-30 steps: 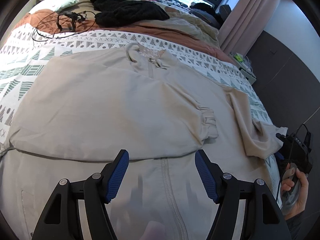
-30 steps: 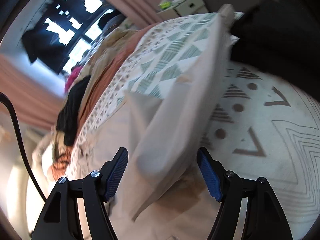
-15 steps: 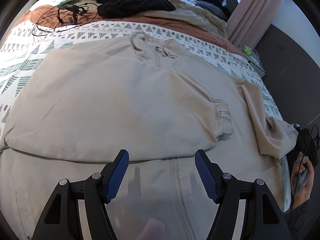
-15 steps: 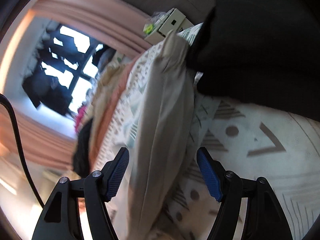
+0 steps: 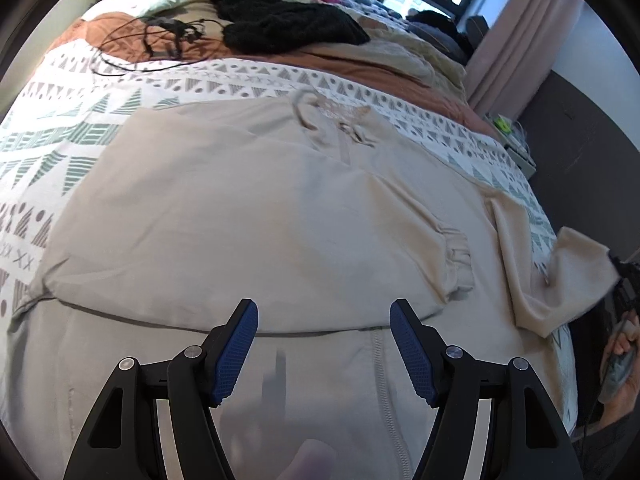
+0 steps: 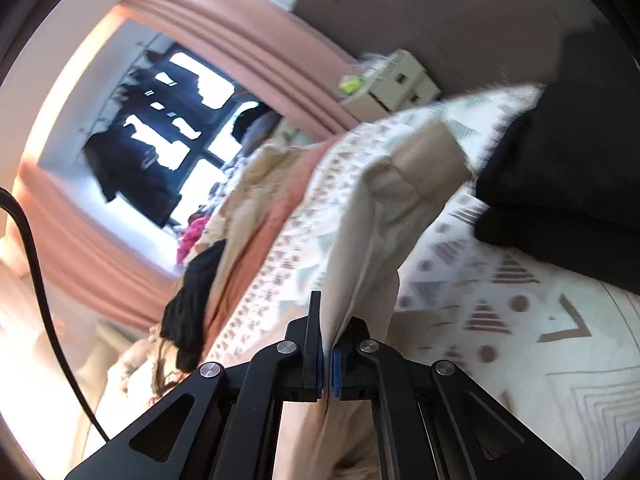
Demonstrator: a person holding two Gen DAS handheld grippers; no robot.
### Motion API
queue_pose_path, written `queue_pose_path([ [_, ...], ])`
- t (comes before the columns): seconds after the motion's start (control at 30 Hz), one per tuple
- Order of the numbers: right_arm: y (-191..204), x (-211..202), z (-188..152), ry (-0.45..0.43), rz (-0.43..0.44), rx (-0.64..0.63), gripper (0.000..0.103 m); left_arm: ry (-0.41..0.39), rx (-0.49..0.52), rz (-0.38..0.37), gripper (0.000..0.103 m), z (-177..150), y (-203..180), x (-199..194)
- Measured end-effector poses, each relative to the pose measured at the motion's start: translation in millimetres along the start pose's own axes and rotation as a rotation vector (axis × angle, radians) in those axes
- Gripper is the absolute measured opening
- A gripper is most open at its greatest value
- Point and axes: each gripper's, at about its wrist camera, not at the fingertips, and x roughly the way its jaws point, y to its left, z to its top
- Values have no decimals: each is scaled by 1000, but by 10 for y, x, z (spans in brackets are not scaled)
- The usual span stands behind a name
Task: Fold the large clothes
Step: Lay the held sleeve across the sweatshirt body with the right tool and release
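Bedroom setting: a bed with a patterned quilt (image 5: 60, 152) serves as the work surface, with a black knit garment (image 5: 288, 20) and a tangle of black cable (image 5: 160, 36) lying further up it, well apart from the work. A beige zip jacket (image 5: 240, 220) lies spread front-up across the quilt.

Progress: one sleeve (image 5: 440, 256) is already folded across the chest, its cuff resting near the zip line. The other sleeve (image 5: 560, 280) trails off toward the bed edge and is not yet folded in. Judged from this, the task is at an early stage; the second sleeve and the body folds remain.

Left gripper (image 5: 324, 344): released, jaws standing wide above the lower jacket front, nothing between them.

Right gripper (image 6: 326, 344): jaws have just been closing and are now clenched on the fabric of the trailing sleeve, which runs up from the pads (image 6: 335, 368).
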Motion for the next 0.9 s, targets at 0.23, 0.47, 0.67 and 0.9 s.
queue_pose_path([
  [0.23,976,-242,-175,-20,100,-184,4,-30,-73,11,70,70,429,-211],
  [0.47,1761,-402,-662,-11,176,-360,4,-65,-155,-22,70,135,881,-445],
  [0.67,2195,-218,-1347,58,159,-479,4,-84,-189,-34,70,160,1204,-610],
  [0.9,2564,286,-2220,191,133,-672,4,-94,-212,-34,70,181,1518,-730],
])
